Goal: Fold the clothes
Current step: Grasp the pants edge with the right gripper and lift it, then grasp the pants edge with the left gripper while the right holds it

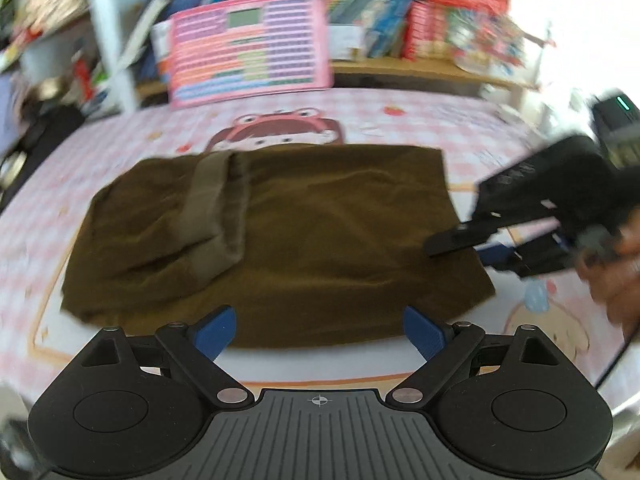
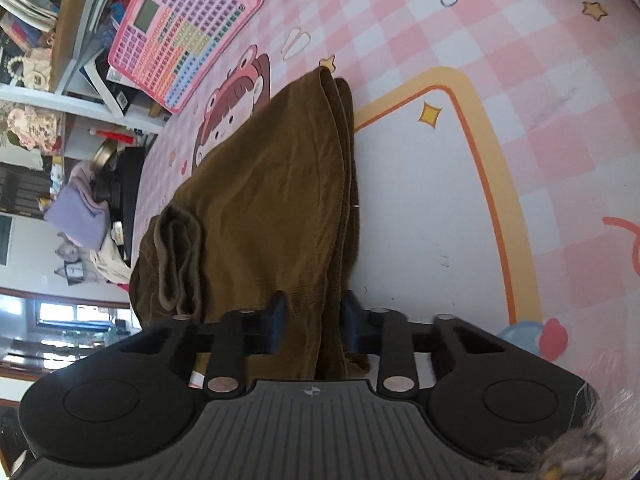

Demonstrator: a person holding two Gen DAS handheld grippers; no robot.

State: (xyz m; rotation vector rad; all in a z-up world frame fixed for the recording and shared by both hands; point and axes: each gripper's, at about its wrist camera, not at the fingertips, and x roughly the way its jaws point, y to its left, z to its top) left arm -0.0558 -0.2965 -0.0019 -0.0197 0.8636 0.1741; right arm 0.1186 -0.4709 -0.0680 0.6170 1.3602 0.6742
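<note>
Brown garment (image 1: 304, 236), folded into a rough rectangle, lies flat on a pink checkered cartoon-print mat (image 1: 400, 120); a lighter olive waistband strip (image 1: 208, 200) runs over its left part in the left wrist view. Left gripper (image 1: 319, 330) sits at the garment's near edge with blue pads spread wide, one fingertip (image 1: 214, 328) over the near hem on the left, the other (image 1: 424, 332) on the right; the cloth edge lies between and just beyond the tips, pads not pressing on it, nothing held. Right gripper (image 1: 460, 246) comes in from the right side in that view, blurred, its tips at the garment's right edge near the front corner. In the right wrist view the right gripper (image 2: 314, 322) is narrowed onto the stacked layers of that edge: the folded brown garment (image 2: 272, 208) passes straight between the two dark blue pads, one finger (image 2: 276, 320) on the top face and the other (image 2: 352, 324) against the underside next to the mat (image 2: 440, 220), cloth bunching up between them and hanging down toward the camera. Jaws nearly together, gripping the fabric layers. Rest of the garment stretches away from the right tips along the mat, the bunched waistband (image 2: 176, 256) to their left. A hand (image 1: 616, 276) holding the right gripper shows blurred at the right margin of the left wrist view. Pink keypad toy board (image 1: 248, 48) leans against cluttered bookshelves (image 1: 440, 28) behind the mat, well apart from both grippers.
</note>
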